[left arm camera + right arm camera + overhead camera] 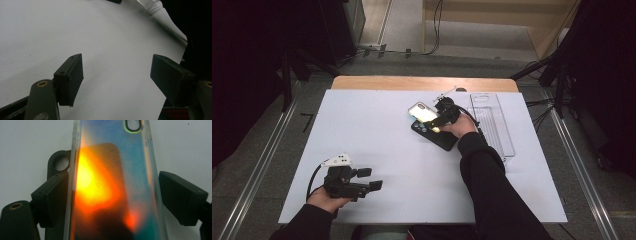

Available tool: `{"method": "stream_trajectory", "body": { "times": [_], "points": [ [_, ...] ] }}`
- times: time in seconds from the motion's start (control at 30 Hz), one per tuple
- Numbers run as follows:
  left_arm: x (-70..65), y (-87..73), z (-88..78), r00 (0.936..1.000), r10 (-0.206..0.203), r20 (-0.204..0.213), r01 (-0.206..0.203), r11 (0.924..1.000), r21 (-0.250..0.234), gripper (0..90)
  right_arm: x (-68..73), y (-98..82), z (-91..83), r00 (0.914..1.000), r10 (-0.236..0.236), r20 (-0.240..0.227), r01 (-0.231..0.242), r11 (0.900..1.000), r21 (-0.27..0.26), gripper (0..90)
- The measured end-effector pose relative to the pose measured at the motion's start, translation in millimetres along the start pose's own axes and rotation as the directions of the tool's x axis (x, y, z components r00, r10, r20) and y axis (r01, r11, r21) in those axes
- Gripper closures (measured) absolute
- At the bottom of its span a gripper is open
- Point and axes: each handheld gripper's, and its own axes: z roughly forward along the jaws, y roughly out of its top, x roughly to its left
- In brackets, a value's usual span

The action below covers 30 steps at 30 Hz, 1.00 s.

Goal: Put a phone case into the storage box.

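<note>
My right gripper holds a clear, iridescent phone case tilted up just above a black phone that lies flat on the white table top. In the right gripper view the case runs up between the two jaws of the right gripper, glowing orange and blue, and both pads press on its long edges. My left gripper rests low near the front left of the table, jaws wide apart. The left gripper has only bare white surface between its jaws.
A long clear plastic tray lies at the right side of the table, just beyond my right hand. A small thin object sits near the far edge. Black stands and cables surround the table on the floor.
</note>
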Motion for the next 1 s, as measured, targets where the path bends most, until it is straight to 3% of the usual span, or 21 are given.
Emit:
{"method": "stream_trajectory", "body": {
  "times": [0.5,0.6,0.77,1.0],
  "points": [
    [0.1,0.2,0.1,1.0,-0.001,0.0,0.001,1.0,0.005,27.2,4.1,5.4,-6.0,0.9998,-0.018,0.004,0.018,1.0,0.001,14.9],
    [0.3,0.4,0.2,1.0,-0.001,-0.003,0.001,1.0,0.006,27.2,3.9,7.7,-11.6,0.9999,0.013,-0.001,-0.013,1.0,-0.013,14.9],
    [0.2,0.4,0.4,1.0,0.0,-0.003,0.0,1.0,0.004,27.2,6.7,11.0,-24.0,0.9998,0.021,-0.002,-0.021,0.999,-0.032,14.9],
    [0.7,1.4,2.4,1.0,-0.003,-0.006,0.003,1.0,0.008,27.2,15.7,12.2,-50.0,0.9974,0.05,-0.053,-0.052,0.998,-0.041,15.0]
  ]
}}
